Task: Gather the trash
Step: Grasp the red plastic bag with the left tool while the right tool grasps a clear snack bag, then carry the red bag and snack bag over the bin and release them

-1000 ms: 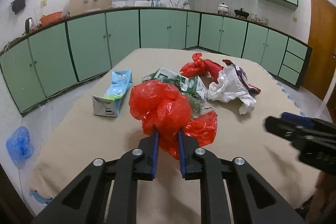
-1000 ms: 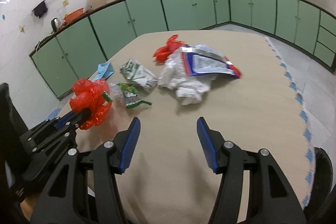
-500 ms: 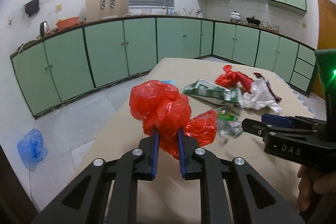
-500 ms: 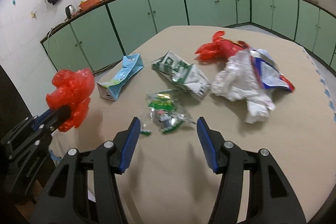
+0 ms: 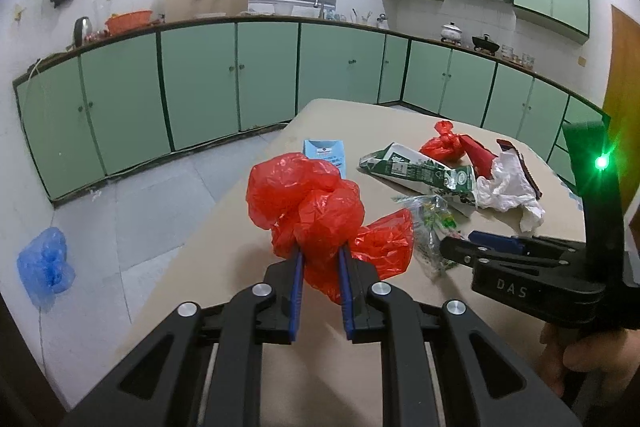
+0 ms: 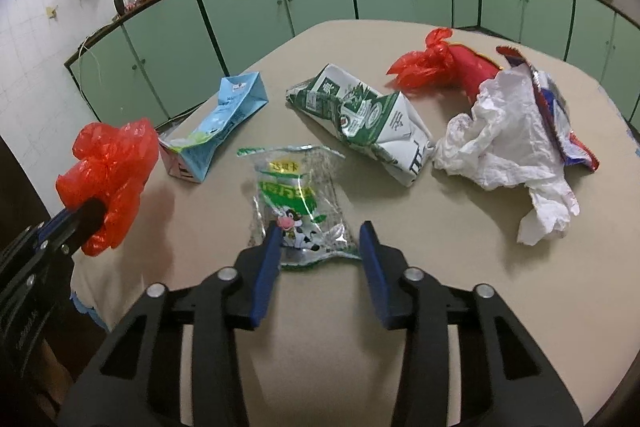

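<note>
My left gripper (image 5: 320, 259) is shut on a crumpled red plastic bag (image 5: 316, 211) and holds it above the table's left edge; the bag also shows in the right wrist view (image 6: 108, 163). My right gripper (image 6: 318, 239) is open, its fingers on either side of the near end of a clear green-printed wrapper (image 6: 296, 199) lying on the beige table (image 6: 440, 307). Further back lie a blue carton (image 6: 216, 131), a crushed green-and-white carton (image 6: 368, 119), a second red bag (image 6: 432, 63) and crumpled white paper (image 6: 504, 143).
Green kitchen cabinets (image 5: 200, 83) line the walls behind the table. A blue plastic bag (image 5: 46, 267) lies on the tiled floor at the left. A torn red-and-blue wrapper (image 6: 560, 115) lies beside the white paper.
My right gripper has moved left and down over the clear wrapper and narrowed its opening. My left gripper, still holding the red bag, has swung left toward the table's edge.
</note>
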`<state>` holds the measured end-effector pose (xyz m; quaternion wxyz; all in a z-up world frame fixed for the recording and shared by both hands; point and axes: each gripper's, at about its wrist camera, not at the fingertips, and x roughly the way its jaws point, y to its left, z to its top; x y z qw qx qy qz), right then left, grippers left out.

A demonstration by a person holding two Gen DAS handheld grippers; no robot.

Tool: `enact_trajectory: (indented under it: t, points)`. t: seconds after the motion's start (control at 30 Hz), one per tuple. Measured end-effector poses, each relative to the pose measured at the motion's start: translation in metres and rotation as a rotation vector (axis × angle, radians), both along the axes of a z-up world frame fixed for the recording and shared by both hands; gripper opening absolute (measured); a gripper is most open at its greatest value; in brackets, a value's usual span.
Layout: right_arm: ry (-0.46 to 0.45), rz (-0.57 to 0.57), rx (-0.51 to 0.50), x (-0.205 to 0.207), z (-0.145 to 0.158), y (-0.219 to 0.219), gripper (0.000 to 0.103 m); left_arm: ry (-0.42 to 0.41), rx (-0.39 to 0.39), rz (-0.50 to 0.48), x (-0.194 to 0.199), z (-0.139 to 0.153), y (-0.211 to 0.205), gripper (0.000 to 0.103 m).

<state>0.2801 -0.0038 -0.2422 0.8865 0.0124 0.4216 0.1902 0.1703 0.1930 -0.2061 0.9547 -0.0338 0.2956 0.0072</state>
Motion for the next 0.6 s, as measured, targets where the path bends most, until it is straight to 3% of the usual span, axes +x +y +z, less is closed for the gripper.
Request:
enact_trajectory:
  t: [0.13, 0.6]
  points:
    - [-0.002, 0.014, 0.008, -0.006, 0.003, -0.003, 0.018, -0.006, 0.014, -0.004, -0.002, 0.001, -0.004, 0.016]
    - [-0.032, -0.053, 0.076, -0.051, 0.042, -0.065, 0.016, -0.025, 0.043, -0.060, -0.016, 0.018, -0.040, 0.016]
